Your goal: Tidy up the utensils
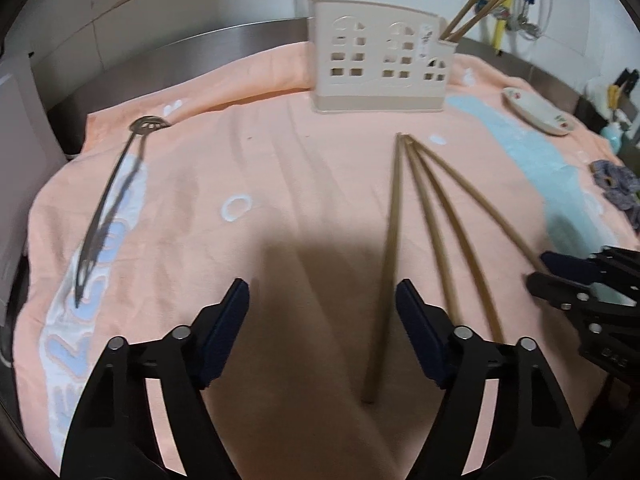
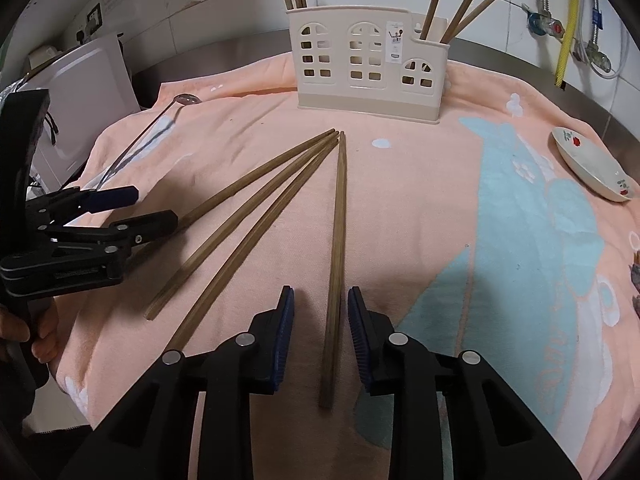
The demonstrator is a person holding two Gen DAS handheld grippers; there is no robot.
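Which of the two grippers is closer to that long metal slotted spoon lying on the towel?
Left. The left gripper hangs open over the towel, with the slotted spoon just off to its left. The right gripper straddles a chopstick farther from the spoon.

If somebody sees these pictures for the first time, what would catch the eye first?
Most striking are the four brown wooden chopsticks fanned out on the peach and blue towel, their far tips meeting near the middle. Behind them stands a cream plastic utensil holder shaped like a house, with more chopsticks upright inside. The right tongs straddle the rightmost chopstick without pressing it, and a long slotted metal spoon lies at the towel's left edge.
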